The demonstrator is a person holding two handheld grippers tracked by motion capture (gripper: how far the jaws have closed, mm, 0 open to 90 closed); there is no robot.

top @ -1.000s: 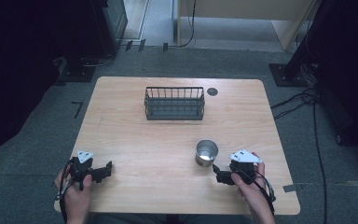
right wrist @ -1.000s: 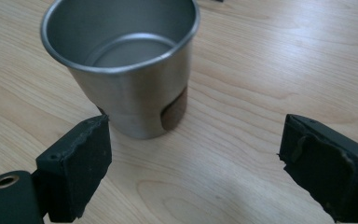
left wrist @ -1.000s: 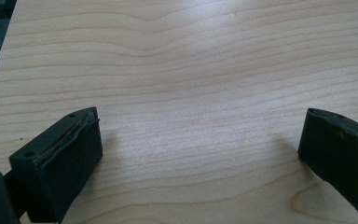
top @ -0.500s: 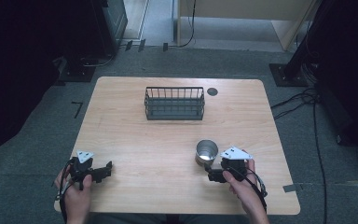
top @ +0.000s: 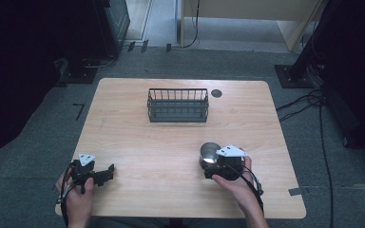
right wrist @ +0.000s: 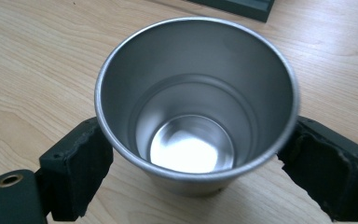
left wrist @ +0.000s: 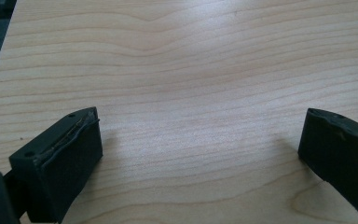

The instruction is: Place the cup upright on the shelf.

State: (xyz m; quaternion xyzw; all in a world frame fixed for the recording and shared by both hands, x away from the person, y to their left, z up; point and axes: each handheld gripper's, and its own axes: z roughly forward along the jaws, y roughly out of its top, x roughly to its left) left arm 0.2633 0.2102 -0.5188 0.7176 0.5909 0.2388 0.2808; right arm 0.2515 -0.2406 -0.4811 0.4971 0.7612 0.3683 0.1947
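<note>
1. High view: a light wooden table with rounded corners stands on a grey floor, and a person's two forearms come in from its near edge.
2. The landmark is a dark wire basket, rectangular and open-topped, standing upright near the far edge of the table, about midway across.
3. A shiny, round stainless-steel cup stands upright on the wood, well nearer the person than the basket and a little to its right.
4. The right gripper, black with a grey three-cornered plate on top, is at the cup's near side, so it too lies nearer than the basket and to its right.
5. In the right gripper view, the cup sits between the two black jaws with its mouth open to the camera and nothing inside it. The jaws flank its wall on either side, half open; whether the pads actually press on the metal I cannot tell.
6. The right jaws have just been closing a little and opening a little, with the cup between them.
7. The left gripper is at the near left corner, well apart from the basket and from the cup.
8. In the left gripper view, its jaws stand wide apart over bare wood, gripping nothing.
</note>
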